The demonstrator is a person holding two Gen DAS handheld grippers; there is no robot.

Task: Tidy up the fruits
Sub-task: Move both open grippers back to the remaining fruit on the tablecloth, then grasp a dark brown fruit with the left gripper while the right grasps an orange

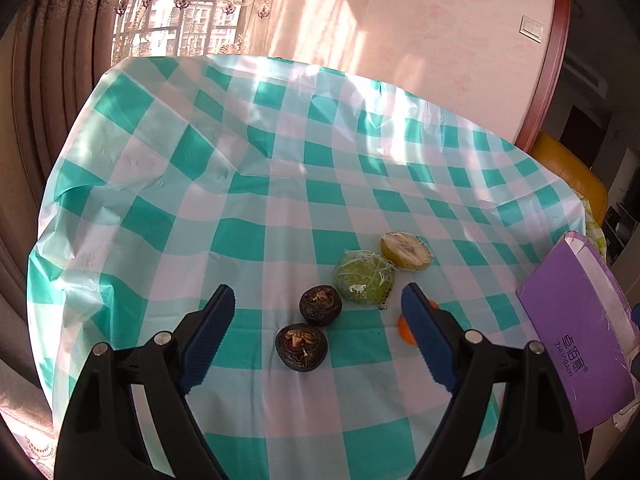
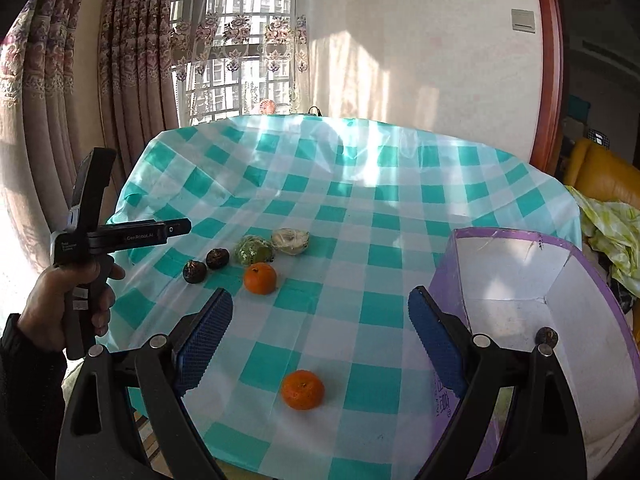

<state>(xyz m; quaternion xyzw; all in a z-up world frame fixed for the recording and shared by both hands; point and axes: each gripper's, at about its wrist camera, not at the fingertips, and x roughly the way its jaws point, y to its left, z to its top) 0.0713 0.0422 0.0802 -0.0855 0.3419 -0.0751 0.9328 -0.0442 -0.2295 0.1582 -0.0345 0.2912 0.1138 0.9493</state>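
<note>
Both tools stand wide and hold nothing. Left tool (image 1: 318, 334) hangs over two dark fruits (image 1: 301, 346), which lie between its fingers on the checked surface (image 1: 240, 208), so the left hand is nearer them. Right tool (image 2: 320, 336) points at an orange (image 2: 302, 389) lying straight ahead, with the purple box (image 2: 520, 300) just to its right.

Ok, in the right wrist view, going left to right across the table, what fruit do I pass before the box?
Front dark fruit → second dark fruit → green netted fruit → pale cut fruit → near orange → purple box.
</note>
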